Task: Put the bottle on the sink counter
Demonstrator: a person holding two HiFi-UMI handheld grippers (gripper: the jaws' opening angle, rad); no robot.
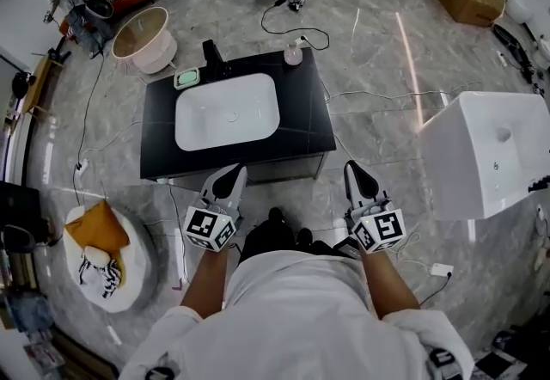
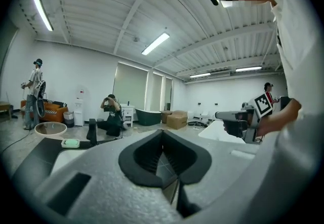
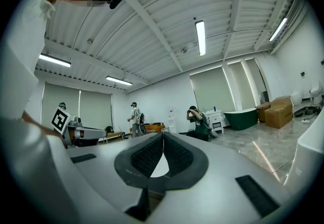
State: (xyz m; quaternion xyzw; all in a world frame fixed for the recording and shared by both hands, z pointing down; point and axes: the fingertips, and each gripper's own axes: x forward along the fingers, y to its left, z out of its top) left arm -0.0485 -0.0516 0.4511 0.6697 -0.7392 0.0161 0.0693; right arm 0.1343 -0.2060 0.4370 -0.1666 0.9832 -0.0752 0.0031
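A small pale bottle (image 1: 293, 53) stands at the far right corner of the black sink counter (image 1: 305, 125), beside the white basin (image 1: 228, 112). Both grippers are held low in front of the person, short of the counter's near edge. My left gripper (image 1: 233, 174) is shut with nothing between its jaws, and so is my right gripper (image 1: 355, 170). In the left gripper view the jaws (image 2: 162, 135) meet and point level over the counter. The right gripper's jaws (image 3: 163, 138) also meet. The bottle does not show in either gripper view.
A black faucet (image 1: 211, 56) and a green soap dish (image 1: 186, 77) sit at the counter's back left. A large white fixture (image 1: 481, 150) stands to the right and a beige tub (image 1: 144, 39) behind left. Cables (image 1: 292, 21) cross the floor. Other people stand farther back.
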